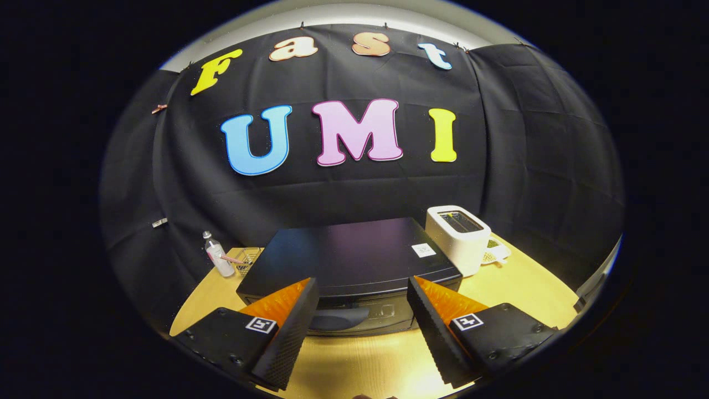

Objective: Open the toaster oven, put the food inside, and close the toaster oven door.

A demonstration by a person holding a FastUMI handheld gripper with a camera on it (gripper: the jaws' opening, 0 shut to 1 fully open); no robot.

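Observation:
A black toaster oven (354, 257) stands on the wooden table (515, 288), seen from above and in front. Its door is closed, and the dark handle (339, 318) runs across the top of the front face. My gripper (363, 302) hovers just before and above the oven front, its fingers open wide, with the handle showing in the gap between them. Nothing is held. I cannot make out the food.
A white pop-up toaster (458, 239) stands right of the oven, with a small pale item (494, 254) behind it. Left of the oven are a clear bottle (217, 256) and a small wire basket (246, 260). Bare tabletop lies below the fingers.

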